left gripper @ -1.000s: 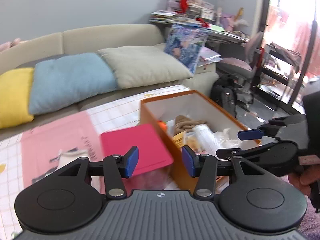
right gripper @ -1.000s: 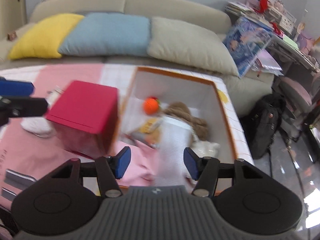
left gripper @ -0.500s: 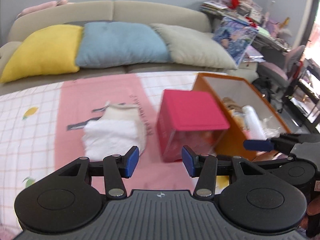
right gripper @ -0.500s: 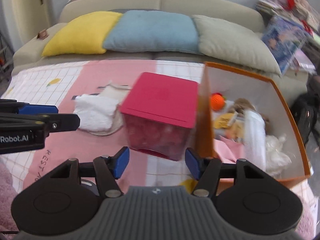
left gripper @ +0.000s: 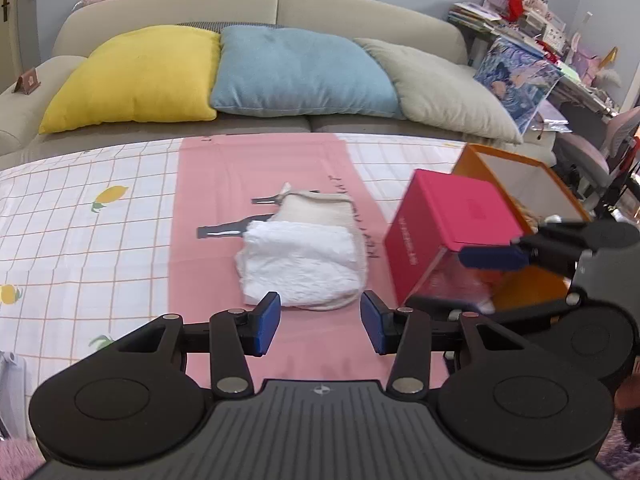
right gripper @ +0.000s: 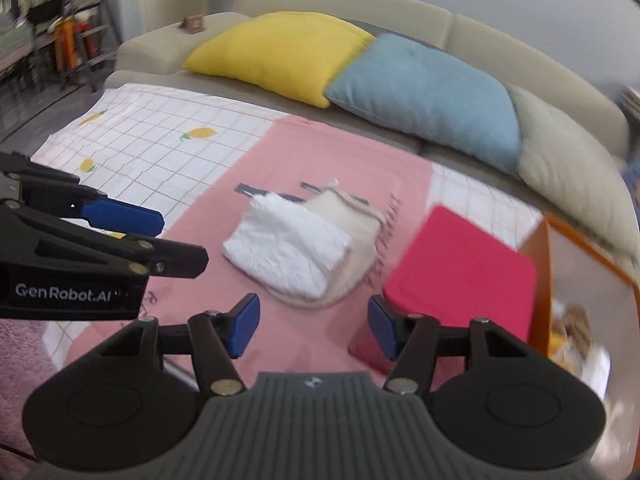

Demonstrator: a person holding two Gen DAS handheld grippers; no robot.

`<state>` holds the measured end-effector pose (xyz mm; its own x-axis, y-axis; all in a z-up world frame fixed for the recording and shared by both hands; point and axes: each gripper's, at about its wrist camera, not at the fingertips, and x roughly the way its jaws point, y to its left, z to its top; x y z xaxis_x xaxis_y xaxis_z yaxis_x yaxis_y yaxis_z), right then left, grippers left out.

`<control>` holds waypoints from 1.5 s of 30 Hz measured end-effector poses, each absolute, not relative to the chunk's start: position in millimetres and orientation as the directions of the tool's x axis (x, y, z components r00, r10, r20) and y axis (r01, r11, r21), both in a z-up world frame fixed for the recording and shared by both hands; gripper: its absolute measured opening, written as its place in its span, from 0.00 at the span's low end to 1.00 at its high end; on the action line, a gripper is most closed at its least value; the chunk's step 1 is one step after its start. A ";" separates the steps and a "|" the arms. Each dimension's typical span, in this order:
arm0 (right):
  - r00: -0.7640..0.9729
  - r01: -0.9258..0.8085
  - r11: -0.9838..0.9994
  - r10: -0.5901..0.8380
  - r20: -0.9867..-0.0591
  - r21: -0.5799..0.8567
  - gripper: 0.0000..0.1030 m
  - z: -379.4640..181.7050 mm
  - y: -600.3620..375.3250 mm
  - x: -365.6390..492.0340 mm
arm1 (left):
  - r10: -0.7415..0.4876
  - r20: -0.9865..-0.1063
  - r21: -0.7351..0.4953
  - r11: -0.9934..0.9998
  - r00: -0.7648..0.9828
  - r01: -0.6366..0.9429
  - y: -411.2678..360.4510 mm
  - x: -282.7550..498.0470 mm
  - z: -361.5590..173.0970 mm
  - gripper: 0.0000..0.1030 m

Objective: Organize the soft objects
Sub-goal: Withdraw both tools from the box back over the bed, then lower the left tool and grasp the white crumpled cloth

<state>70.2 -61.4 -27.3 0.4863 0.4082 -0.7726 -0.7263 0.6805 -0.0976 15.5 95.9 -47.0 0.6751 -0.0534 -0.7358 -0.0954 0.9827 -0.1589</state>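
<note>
Both grippers are wide apart and holding nothing right now. The left gripper (left gripper: pixel 320 322) sits low in the middle of its frame, lined up on the white towel (left gripper: pixel 302 266), which lies folded mid-frame on the pink cloth (left gripper: pixel 256 172), stacked on a cream pouch (left gripper: pixel 320 208). The right gripper (right gripper: pixel 313 326) points at the same pile from the other side, with the towel (right gripper: pixel 286 250) just above its jaws.

I'd say the step here is grabbing that towel pile to put it away, maybe in the red box (left gripper: pixel 448 224) or the orange bin (left gripper: pixel 516 168) at the right of the frame. To do it well, I'd come in low with the left gripper, straddle the near folded edge so both layers get pinched, and close slowly so the fluffy stuff doesn't squirt out. Keep the right one clear of the box corner, since it's close to it.

Versus a second ago: the left camera was looking into the orange bin with the red box up close, and the towel was barely in view. Now it has swung left, the towel is dead center, and the bin is off at the right edge.
</note>
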 end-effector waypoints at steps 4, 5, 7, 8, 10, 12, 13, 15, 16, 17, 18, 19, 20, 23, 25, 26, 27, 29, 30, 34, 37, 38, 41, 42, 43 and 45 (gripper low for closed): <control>0.480 -0.765 0.627 0.403 -0.779 -0.147 0.51 -36.0 -40.3 87.5 | -0.056 -0.752 -0.140 0.987 0.656 -0.076 106.9 26.7 -55.9 0.51; 0.477 -0.769 0.620 0.395 -0.785 -0.155 0.51 -39.4 -35.8 92.6 | -0.063 -0.757 -0.142 0.987 0.650 -0.069 109.4 30.1 -58.4 0.51; 0.468 -0.777 0.608 0.384 -0.796 -0.164 0.50 -45.8 -28.0 102.2 | -0.071 -0.767 -0.146 0.987 0.638 -0.065 114.3 36.4 -64.0 0.51; 0.466 -0.780 0.602 0.380 -0.799 -0.168 0.50 -48.9 -24.3 106.8 | -0.076 -0.771 -0.151 0.986 0.632 -0.065 116.8 39.5 -67.2 0.52; 0.468 -0.787 0.586 0.367 -0.804 -0.191 0.47 -54.2 -17.9 113.6 | -0.089 -0.776 -0.163 0.985 0.624 -0.062 122.7 45.2 -73.3 0.51; 0.464 -0.795 0.572 0.360 -0.809 -0.201 0.41 -58.0 -12.9 119.3 | -0.094 -0.778 -0.168 0.984 0.621 -0.061 127.8 52.0 -78.5 0.51; 0.461 -0.796 0.570 0.353 -0.814 -0.203 0.40 -60.1 -10.6 122.6 | -0.095 -0.776 -0.170 0.983 0.624 -0.062 129.9 55.2 -80.8 0.51; 0.459 -0.791 0.575 0.336 -0.822 -0.207 0.40 -65.0 -5.9 129.7 | -0.099 -0.778 -0.180 0.981 0.620 -0.069 134.0 64.1 -85.8 0.52; 0.458 -0.788 0.579 0.329 -0.826 -0.207 0.40 -67.3 -3.8 132.3 | -0.104 -0.780 -0.186 0.980 0.617 -0.070 135.8 68.7 -88.3 0.52; 0.455 -0.785 0.585 0.325 -0.829 -0.202 0.40 -69.6 -1.8 135.0 | -0.106 -0.780 -0.187 0.980 0.616 -0.068 136.9 73.1 -90.6 0.52; 0.450 -0.784 0.589 0.323 -0.833 -0.195 0.40 -71.6 0.4 136.7 | -0.109 -0.779 -0.182 0.982 0.617 -0.057 136.7 77.4 -92.5 0.53; 0.444 -0.785 0.589 0.323 -0.836 -0.190 0.40 -73.1 2.6 137.6 | -0.113 -0.778 -0.171 0.985 0.618 -0.036 136.1 81.4 -94.1 0.53; 0.444 -0.786 0.587 0.319 -0.837 -0.193 0.38 -74.4 4.7 138.0 | -0.109 -0.776 -0.149 0.989 0.621 -0.013 135.1 85.3 -95.5 0.53; 0.448 -0.790 0.576 0.303 -0.841 -0.213 0.35 -77.6 9.2 141.0 | -0.117 -0.767 -0.078 0.993 0.631 0.090 133.7 95.6 -98.9 0.57; 0.440 -0.797 0.563 0.297 -0.848 -0.217 0.33 -79.2 11.9 144.8 | -0.125 -0.763 -0.018 0.985 0.635 0.172 132.5 101.6 -100.3 0.64; 0.438 -0.799 0.559 0.291 -0.850 -0.220 0.33 -79.9 13.3 146.7 | -0.127 -0.765 0.014 0.977 0.632 0.213 130.9 105.0 -100.8 0.65; 0.434 -0.799 0.560 0.285 -0.855 -0.219 0.33 -80.5 14.7 149.3 | -0.130 -0.768 0.043 0.966 0.627 0.253 129.0 108.2 -102.1 0.66; 0.422 -0.794 0.574 0.279 -0.863 -0.203 0.33 -80.9 16.3 154.1 | -0.124 -0.777 0.106 0.941 0.617 0.322 125.9 114.5 -106.1 0.68; 0.417 -0.791 0.582 0.282 -0.864 -0.192 0.33 -81.2 16.9 156.0 | -0.120 -0.783 0.131 0.927 0.610 0.352 124.9 118.1 -108.5 0.70; 0.398 -0.772 0.617 0.281 -0.873 -0.153 0.33 -85.1 21.4 160.1 | -0.111 -0.810 0.195 0.875 0.575 0.443 120.7 132.1 -121.0 0.73; 0.379 -0.766 0.628 0.270 -0.885 -0.137 0.23 -91.5 25.7 163.1 | -0.139 -0.837 0.154 0.868 0.529 0.471 120.6 143.4 -131.5 0.74; 0.372 -0.765 0.631 0.267 -0.889 -0.131 0.22 -93.7 27.0 164.4 | -0.153 -0.847 0.128 0.870 0.508 0.475 122.2 148.9 -135.7 0.74; 0.349 -0.750 0.653 0.256 -0.901 -0.105 0.19 -100.7 29.9 167.3 | -0.173 -0.864 0.077 0.883 0.472 0.463 123.5 155.9 -145.8 0.72; 0.339 -0.745 0.661 0.252 -0.906 -0.095 0.18 -103.5 30.3 169.1 | -0.175 -0.868 0.061 0.891 0.465 0.450 124.4 157.1 -148.1 0.68; 0.332 -0.736 0.672 0.248 -0.910 -0.085 0.16 -106.2 30.0 170.6 | -0.188 -0.870 0.032 0.901 0.455 0.433 126.0 157.5 -149.4 0.63; 0.318 -0.719 0.693 0.257 -0.912 -0.056 0.14 -109.4 27.6 174.3 | -0.191 -0.866 0.004 0.922 0.463 0.388 128.5 154.9 -149.6 0.58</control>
